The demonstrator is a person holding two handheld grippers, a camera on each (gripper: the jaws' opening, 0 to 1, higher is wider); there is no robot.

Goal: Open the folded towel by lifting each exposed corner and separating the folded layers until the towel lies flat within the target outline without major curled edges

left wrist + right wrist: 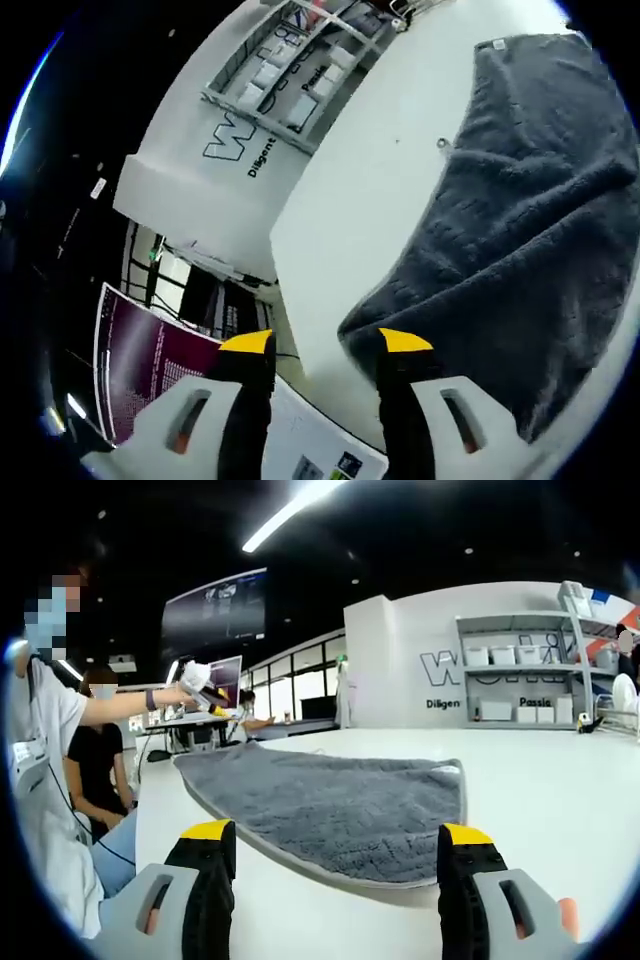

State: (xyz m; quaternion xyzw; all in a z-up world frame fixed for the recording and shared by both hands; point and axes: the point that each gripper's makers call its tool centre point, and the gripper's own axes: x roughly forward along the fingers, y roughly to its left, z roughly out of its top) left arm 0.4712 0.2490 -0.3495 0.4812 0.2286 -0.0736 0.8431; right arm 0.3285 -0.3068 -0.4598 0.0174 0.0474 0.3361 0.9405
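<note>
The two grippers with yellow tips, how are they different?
The left gripper has its yellow tips closer together, at the grey fluffy towel's corner by the white table edge. The right gripper gapes wider, low before the towel's long edge. Both are open, holding nothing.

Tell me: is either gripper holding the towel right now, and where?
Nothing is held. The left gripper is open with only the towel corner's edge near it; the right gripper is open, short of the towel's near edge.

The towel runs off the left gripper view's right edge.
</note>
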